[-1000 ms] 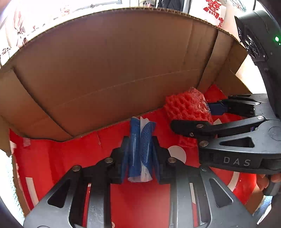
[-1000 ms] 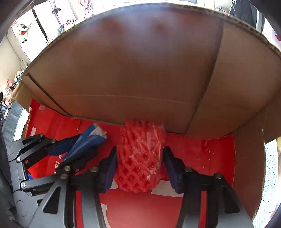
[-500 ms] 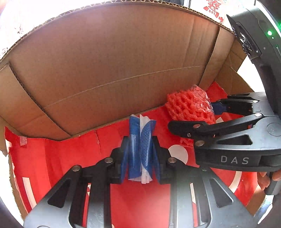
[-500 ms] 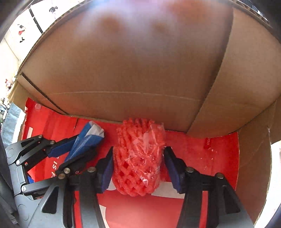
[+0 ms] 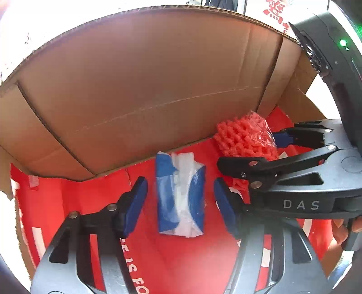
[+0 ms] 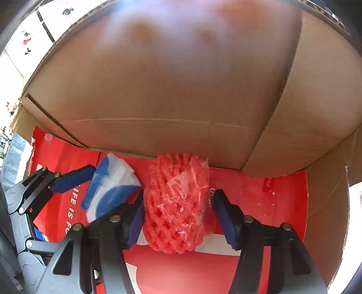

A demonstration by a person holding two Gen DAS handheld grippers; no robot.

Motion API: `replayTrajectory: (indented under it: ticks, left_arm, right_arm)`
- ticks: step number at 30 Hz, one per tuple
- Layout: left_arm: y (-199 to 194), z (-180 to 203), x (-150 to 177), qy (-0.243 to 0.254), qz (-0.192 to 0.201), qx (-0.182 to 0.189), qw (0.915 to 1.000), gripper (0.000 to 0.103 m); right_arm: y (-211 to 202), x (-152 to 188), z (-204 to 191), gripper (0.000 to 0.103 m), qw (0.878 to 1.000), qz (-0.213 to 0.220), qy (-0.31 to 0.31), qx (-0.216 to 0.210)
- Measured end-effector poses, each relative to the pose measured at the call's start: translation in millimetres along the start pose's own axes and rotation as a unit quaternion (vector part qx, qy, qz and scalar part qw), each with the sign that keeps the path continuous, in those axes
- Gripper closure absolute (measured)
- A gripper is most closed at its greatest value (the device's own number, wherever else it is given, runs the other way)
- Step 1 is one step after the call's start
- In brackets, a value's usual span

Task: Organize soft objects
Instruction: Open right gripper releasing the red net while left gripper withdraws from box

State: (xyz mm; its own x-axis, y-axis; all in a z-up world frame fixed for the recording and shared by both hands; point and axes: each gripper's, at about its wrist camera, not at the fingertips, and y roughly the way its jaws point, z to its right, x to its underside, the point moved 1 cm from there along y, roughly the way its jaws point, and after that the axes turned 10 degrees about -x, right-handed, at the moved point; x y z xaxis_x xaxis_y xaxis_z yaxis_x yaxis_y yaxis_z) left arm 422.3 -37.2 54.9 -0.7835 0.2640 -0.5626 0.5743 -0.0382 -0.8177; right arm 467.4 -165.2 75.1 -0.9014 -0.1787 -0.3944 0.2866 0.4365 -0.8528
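cardboard box (image 5: 140, 74), red floor (image 5: 194, 260); left claw (image 5: 179, 199) agape around tissue pack (image 5: 181, 194); right claw (image 6: 178, 214) agape around foam net (image 6: 176, 203)

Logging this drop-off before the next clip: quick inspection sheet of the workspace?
Surface: red printed liner on the floor of a cardboard box; brown walls at the back and sides.
Job's things: blue-and-white soft pack lies on the liner, free of both pads. Red foam net in clear film rests on the liner beside it.
Clutter: small scrap of clear tape on the liner's left edge.
Grippers: left gripper jaws open, straddling the blue pack. Right gripper jaws open around the net, a gap showing on the right side.
Cables: nothing seen.
Surroundings: bright, blurred room beyond the box rim; red characters on white.
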Motion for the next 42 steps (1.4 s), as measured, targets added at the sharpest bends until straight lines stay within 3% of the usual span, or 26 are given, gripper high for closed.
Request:
replayTrajectory:
  ticks: [7, 10, 19, 27, 30, 35, 42]
  left_arm:
    - [-8, 0, -1, -0.001, 0.000, -0.004, 1.0000, 0.044]
    - [-14, -1, -1, -0.005, 0.000, -0.006, 1.0000, 0.037]
    - [-51, -12, 8, -0.028, 0.022, -0.009, 0.9993, 0.032]
    - [-116, -18, 33, -0.059, 0.087, -0.003, 0.9945, 0.021]
    - [-140, -27, 37, -0.066, 0.114, 0.001, 0.9913, 0.014]
    - [-173, -22, 57, -0.075, 0.162, -0.006, 0.9839, 0.012]
    - [-220, -17, 92, -0.099, 0.231, -0.023, 0.9677, 0.007]
  right_arm:
    - [-7, -1, 5, 0.037, 1.000, 0.004, 0.003, 0.003]
    - [-13, -1, 4, 0.034, 1.000, 0.009, 0.007, 0.003]
    - [-45, 11, -9, 0.026, 0.999, 0.039, 0.012, -0.008]
    - [-97, 36, -40, 0.018, 0.995, 0.096, -0.003, -0.021]
    - [-122, 53, -56, 0.007, 0.991, 0.135, -0.020, -0.008]
    - [-166, 86, -74, 0.000, 0.979, 0.198, -0.058, 0.006]
    - [-212, 139, -105, 0.000, 0.955, 0.276, -0.101, 0.038]
